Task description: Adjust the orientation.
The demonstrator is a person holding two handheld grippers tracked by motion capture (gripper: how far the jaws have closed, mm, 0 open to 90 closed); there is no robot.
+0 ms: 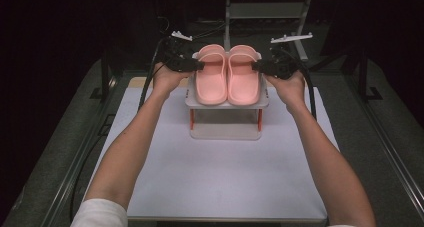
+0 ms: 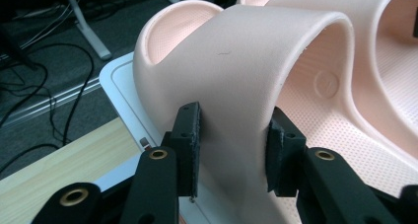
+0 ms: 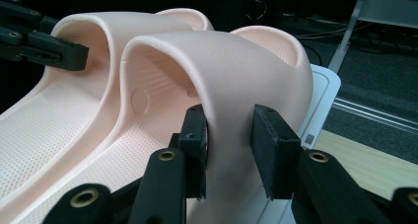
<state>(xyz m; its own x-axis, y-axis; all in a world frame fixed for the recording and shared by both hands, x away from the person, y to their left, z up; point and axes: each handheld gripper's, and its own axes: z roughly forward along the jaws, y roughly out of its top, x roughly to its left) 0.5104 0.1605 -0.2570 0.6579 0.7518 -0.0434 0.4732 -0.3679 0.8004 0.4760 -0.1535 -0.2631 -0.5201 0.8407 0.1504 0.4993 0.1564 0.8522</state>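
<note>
White rack (image 1: 226, 103) at table's far end holds pink slippers. L gripper (image 2: 231, 152) & R gripper (image 3: 229, 150) straddle L strap (image 2: 246, 86) & R strap (image 3: 231, 61), jaws slackly spread, barely pinching. Step: placement/release. Next: open wider, back off.

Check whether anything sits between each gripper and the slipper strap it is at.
Nothing visible does. The left gripper has the left slipper strap directly between its jaws, and the right gripper likewise straddles the right slipper strap on the white rack.
</note>
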